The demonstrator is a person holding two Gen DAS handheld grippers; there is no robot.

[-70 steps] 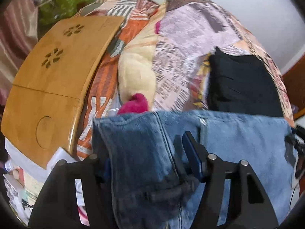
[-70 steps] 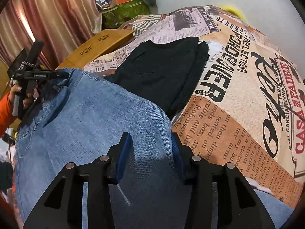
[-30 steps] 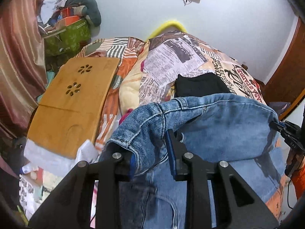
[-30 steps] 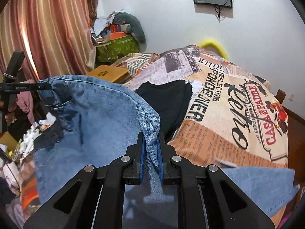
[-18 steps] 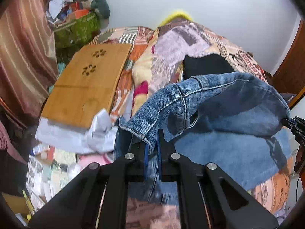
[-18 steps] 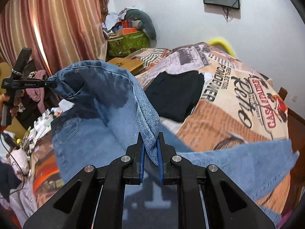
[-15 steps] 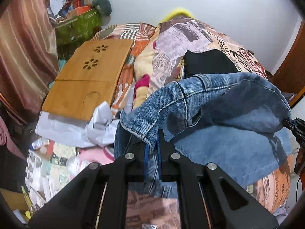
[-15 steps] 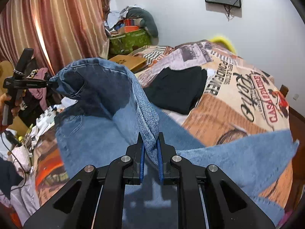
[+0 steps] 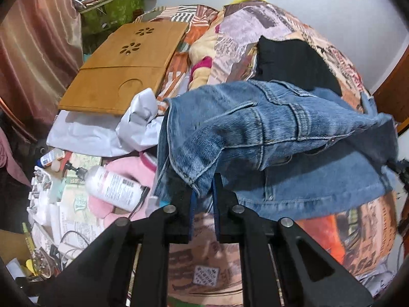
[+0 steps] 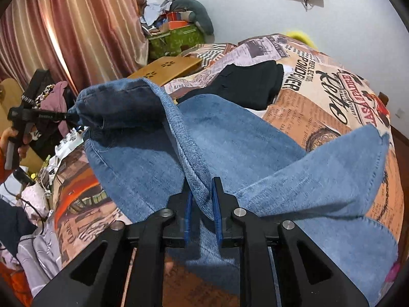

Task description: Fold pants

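The blue jeans [image 9: 268, 128] hang stretched between my two grippers above the bed. My left gripper [image 9: 203, 195] is shut on the waistband corner, and the seat and pocket side faces this view. My right gripper [image 10: 200, 199] is shut on a folded denim edge of the jeans [image 10: 230, 140]. In the right wrist view the left gripper [image 10: 38, 115] shows at far left, clamped on the other waistband corner. The legs drape down onto the printed bedspread [image 10: 332, 89].
A folded black garment [image 10: 250, 81] lies on the bed beyond the jeans. A bamboo lap tray [image 9: 127, 61] lies at the left. A white lotion bottle [image 9: 112, 184], papers and pink cloth clutter the bedside. A curtain [image 10: 64, 25] hangs at left.
Both grippers closed on the jeans' waist edge, lifted it off the bed and pulled it back toward the near edge. The waistband now hangs lower and flatter than half a second ago.
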